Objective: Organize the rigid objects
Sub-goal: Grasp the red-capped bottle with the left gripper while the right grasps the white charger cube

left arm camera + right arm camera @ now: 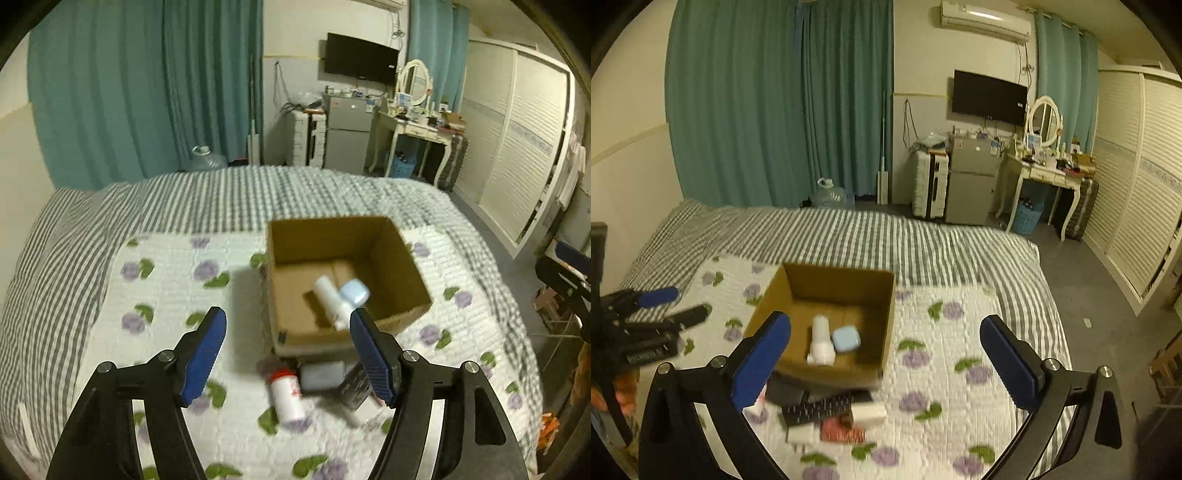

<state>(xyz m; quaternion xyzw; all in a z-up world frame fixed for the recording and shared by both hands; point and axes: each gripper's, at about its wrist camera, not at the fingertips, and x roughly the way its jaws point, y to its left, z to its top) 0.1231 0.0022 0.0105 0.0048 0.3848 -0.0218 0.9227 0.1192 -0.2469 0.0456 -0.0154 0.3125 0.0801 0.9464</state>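
Lying ahead of both claws, a cardboard box (827,325) is seen on the bed (923,243); a white bottle (820,341) and a light-blue case (846,339) are held inside. The left gripper (288,350) and right gripper (884,354) are spread apart, empty.

Both wrist views look down, close, at the same cardboard box (347,280) (827,325).

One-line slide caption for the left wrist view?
Open left tongs hover over bed items beside a cardboard box already holding a white bottle and blue case.
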